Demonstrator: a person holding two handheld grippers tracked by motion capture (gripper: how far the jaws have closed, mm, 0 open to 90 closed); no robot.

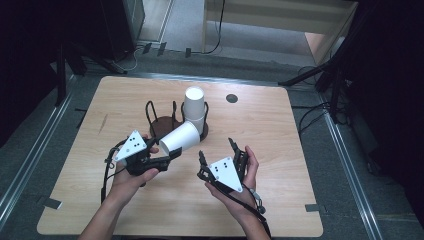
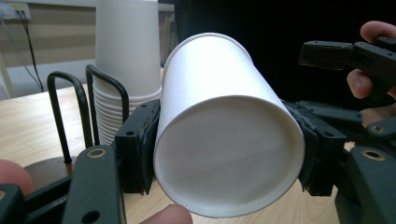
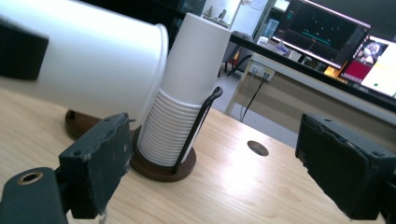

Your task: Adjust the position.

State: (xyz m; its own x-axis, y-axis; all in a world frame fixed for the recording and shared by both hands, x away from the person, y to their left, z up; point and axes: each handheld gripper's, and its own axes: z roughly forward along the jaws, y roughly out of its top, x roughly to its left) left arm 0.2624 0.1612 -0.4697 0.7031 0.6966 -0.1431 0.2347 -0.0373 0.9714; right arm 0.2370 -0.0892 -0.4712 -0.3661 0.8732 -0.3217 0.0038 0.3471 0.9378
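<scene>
**Ana:** Two grippers were in play. The left gripper (image 1: pixel 172 154) pinched a single paper cup (image 1: pixel 180 138) near its closed base, the cup lying on its side in the air just in front of the cup holder (image 1: pixel 162 124), open mouth pointing toward the stack of cups (image 1: pixel 194 111). The right gripper (image 1: pixel 217 148) hovered nearby over the table (image 1: pixel 280 165) with its jaws spread wide and nothing between them.

**Ben:** How would you have handled the step well?

**Ana:** I'd judge the cup was either just pulled off or meant for the empty section of the holder. Thin paper dents easily, so a light squeeze low on the wall was right. Turn it to match the stack, line it up between the black wire posts, then lower it straight. The free gripper could steady the stack so the cups would not tip.

**Ben:** Any brand or print?

**Ana:** None readable. Both the cup and the stack looked plain white. Monitors (image 3: pixel 327 42) glowed behind the table, though their text was probably too blurred to make out.
</scene>
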